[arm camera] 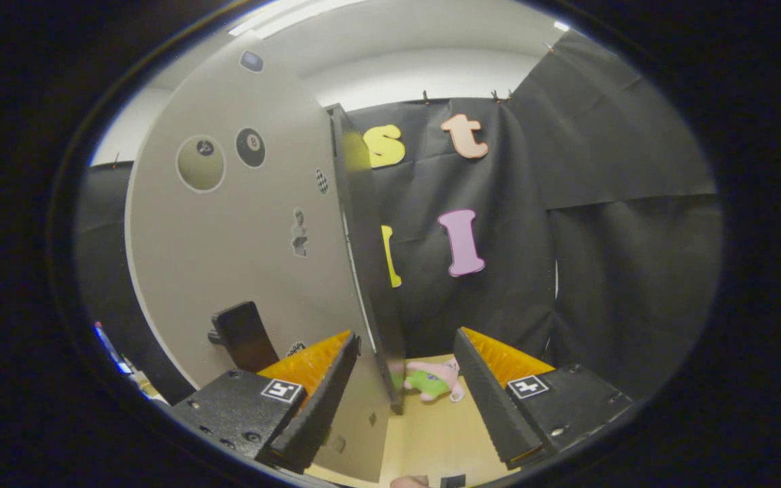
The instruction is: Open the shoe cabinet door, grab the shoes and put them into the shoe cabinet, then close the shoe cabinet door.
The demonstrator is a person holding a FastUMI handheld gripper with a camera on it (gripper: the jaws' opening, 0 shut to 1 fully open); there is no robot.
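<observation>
So the gripper (407,359) has its two fingers spread wide apart and they've got nothing in them, just open air and tabletop between them. The tall light grey shoe cabinet door (241,257) stands right ahead, swung so its thin dark edge runs down between the fingers, closer to the left one but not touching either as far as I can see. The door has a few round stickers up top, including a black eight-ball one, and a chunky black handle (245,335) low down, just above the left finger. Past the door edge, on the pale wooden table (431,434), there's a small pink and green plush toy (434,381) lying between the fingertips and a bit beyond them, near the black cloth wall.
</observation>
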